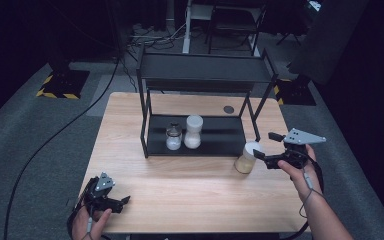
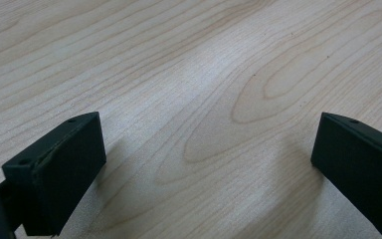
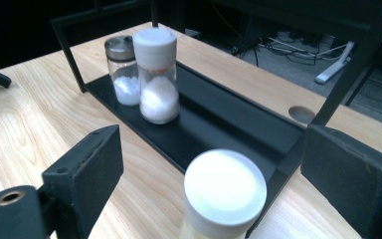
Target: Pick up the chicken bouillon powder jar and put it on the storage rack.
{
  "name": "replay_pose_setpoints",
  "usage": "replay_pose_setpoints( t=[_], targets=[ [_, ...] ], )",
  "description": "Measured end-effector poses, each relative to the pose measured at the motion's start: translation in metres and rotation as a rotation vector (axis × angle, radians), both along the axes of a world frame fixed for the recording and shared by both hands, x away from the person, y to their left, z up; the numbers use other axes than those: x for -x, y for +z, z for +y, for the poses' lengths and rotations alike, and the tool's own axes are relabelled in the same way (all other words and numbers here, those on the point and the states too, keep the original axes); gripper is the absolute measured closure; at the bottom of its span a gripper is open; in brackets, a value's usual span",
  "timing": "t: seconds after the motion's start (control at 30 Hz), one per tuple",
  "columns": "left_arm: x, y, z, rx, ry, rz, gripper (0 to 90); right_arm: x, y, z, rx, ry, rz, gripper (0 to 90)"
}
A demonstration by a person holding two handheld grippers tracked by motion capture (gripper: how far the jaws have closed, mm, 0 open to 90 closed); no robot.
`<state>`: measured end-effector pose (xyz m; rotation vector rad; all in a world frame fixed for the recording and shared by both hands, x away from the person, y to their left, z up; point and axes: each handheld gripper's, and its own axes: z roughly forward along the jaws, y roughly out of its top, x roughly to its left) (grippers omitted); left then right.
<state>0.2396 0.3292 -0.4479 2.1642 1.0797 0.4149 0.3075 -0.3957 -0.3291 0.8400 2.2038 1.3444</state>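
A jar with a white lid and yellowish contents (image 1: 246,157) (image 3: 224,199) stands on the wooden table (image 1: 190,195) just in front of the black shelf rack's right front leg. My right gripper (image 1: 271,147) (image 3: 219,184) is open, its jaws on either side of this jar without touching it. On the rack's lower shelf (image 1: 220,135) stand a small glass jar with a metal lid (image 1: 173,137) (image 3: 123,69) and a taller white-lidded jar (image 1: 193,132) (image 3: 156,74), both holding white powder. My left gripper (image 1: 122,202) (image 2: 204,164) hovers open low over bare wood at the table's front left.
The black two-tier rack (image 1: 205,70) takes up the back middle of the table. A round cable hole (image 1: 228,109) (image 3: 302,114) lies behind it. Cables and chair legs lie on the floor beyond.
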Motion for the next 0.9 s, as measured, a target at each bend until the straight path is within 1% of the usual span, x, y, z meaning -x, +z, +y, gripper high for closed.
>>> replay_pose_setpoints(
  t=[0.27, 0.37, 0.57, 0.77, 0.8, 0.9],
  targets=[
    [0.0, 0.0, 0.0, 0.0, 0.0, 0.0, 0.2, -0.005, -0.02, -0.003, -0.003, -0.007, 0.018, 10.6],
    [0.0, 0.0, 0.0, 0.0, 0.0, 0.0, 0.2, -0.006, -0.024, -0.004, 0.002, -0.011, 0.031, 10.7],
    [0.0, 0.0, 0.0, 0.0, 0.0, 0.0, 0.2, -0.009, -0.032, -0.006, 0.005, -0.011, 0.039, 10.8],
    [0.0, 0.0, 0.0, 0.0, 0.0, -0.002, 0.2, -0.01, -0.039, -0.007, 0.011, -0.013, 0.038, 10.8],
    [0.0, 0.0, 0.0, -0.001, 0.0, -0.001, 0.2, -0.01, -0.042, -0.008, 0.006, -0.011, 0.04, 11.0],
    [0.0, 0.0, 0.0, -0.001, 0.0, -0.002, 0.2, -0.012, -0.046, -0.008, 0.01, -0.004, 0.041, 11.6]
  ],
)
